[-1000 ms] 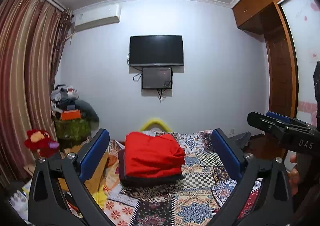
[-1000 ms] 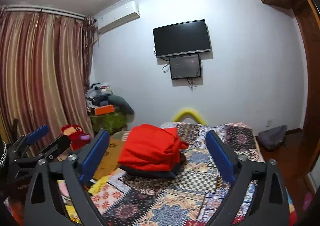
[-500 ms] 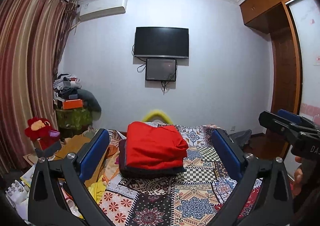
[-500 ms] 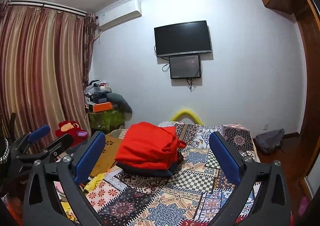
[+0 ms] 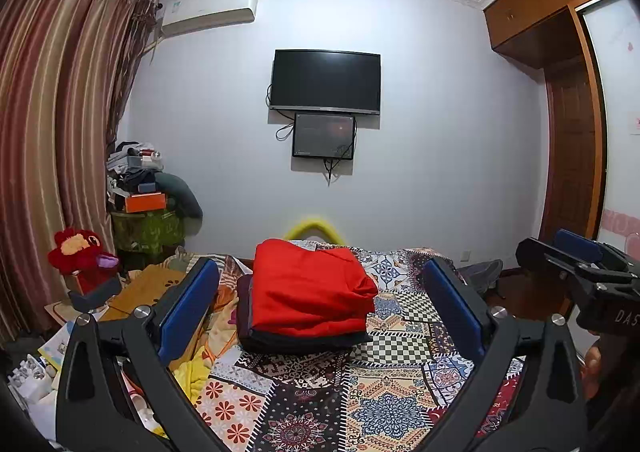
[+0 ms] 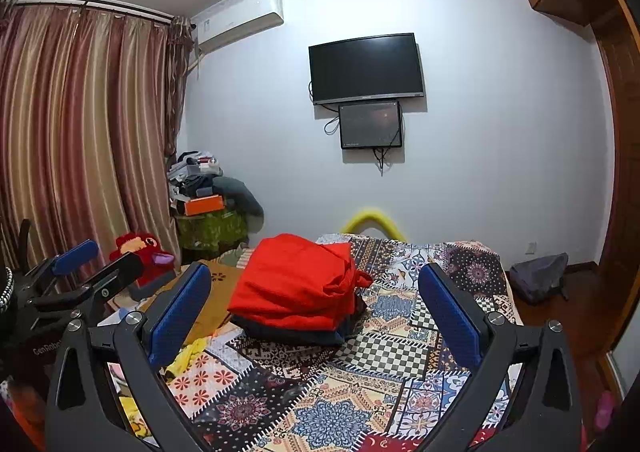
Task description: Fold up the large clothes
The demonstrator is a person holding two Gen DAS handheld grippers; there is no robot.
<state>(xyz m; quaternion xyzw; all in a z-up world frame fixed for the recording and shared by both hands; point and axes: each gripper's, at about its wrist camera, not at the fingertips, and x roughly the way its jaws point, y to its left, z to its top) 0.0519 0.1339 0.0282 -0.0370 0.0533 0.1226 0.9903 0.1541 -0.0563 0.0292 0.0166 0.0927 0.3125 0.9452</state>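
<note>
Resting on the far half of the bed (image 5: 392, 404), the red garment (image 5: 308, 288) lay folded on top of a darker folded garment (image 5: 296, 340), the two forming one stack on the patchwork quilt (image 6: 320, 404). Left claw (image 5: 320, 308) was released, its blue pads (image 5: 188, 308) spread wide on either side of the stack and holding nothing. Right claw (image 6: 316, 312) was likewise released and empty, pads (image 6: 448, 316) wide apart, raised above the near part of the quilt and apart from the stack. Each claw appeared at the edge of the other's view (right claw (image 5: 576, 260) at the right edge of the left wrist view, left claw (image 6: 80, 268) at the left edge of the right wrist view). A red plush toy (image 5: 80, 252) sat left of the bed near the curtain (image 6: 80, 132). A TV (image 5: 325, 80) hung on the far wall, with a smaller screen (image 5: 324, 135) just below it.
</note>
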